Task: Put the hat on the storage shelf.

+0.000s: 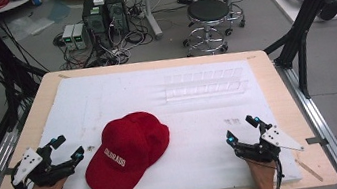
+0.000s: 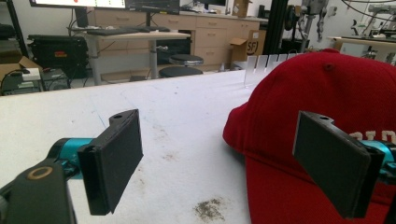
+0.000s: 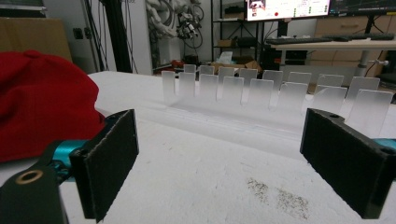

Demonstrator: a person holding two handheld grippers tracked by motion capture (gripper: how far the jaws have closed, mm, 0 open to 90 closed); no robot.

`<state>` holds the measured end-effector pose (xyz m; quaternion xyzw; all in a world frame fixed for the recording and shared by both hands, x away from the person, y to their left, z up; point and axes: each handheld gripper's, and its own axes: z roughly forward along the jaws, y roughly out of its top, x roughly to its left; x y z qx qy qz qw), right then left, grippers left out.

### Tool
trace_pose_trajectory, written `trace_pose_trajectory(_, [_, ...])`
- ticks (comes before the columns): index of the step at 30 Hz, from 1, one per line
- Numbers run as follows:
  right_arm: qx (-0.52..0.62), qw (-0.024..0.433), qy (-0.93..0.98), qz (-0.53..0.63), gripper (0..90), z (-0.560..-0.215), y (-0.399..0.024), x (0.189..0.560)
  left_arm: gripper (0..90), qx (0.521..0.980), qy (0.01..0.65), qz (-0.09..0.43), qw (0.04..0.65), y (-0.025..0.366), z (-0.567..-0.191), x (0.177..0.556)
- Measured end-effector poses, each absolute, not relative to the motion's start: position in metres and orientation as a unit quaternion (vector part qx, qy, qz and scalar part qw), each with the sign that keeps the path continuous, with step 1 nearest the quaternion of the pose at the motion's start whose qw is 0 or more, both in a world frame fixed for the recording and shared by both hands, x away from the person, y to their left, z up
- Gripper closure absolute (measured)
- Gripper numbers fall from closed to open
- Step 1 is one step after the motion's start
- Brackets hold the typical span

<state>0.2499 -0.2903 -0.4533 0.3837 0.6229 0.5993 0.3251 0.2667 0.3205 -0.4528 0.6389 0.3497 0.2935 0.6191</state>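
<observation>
A red baseball cap with white lettering lies on the white foam sheet, front centre-left, its brim toward the near edge. My left gripper rests at the front left, just left of the cap, jaws wide apart with nothing between them. In the left gripper view the cap sits ahead at the right, partly behind the right jaw. My right gripper stands open at the front right, well clear of the cap. In the right gripper view the cap is at the far left.
A clear plastic rack with several upright dividers stands at the back right of the sheet, and ahead in the right gripper view. Dirt specks mark the foam. The wooden table edge frames the sheet. Stools and computers stand on the floor beyond.
</observation>
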Motion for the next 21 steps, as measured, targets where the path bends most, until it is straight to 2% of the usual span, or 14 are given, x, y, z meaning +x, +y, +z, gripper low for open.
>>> trace_pose_trajectory(21, [0.380,0.324,0.621,0.604,10.4,-0.4537,-0.2910,0.2488,16.0,0.636,0.351,0.288,0.624,0.3220,-0.4523,0.2668])
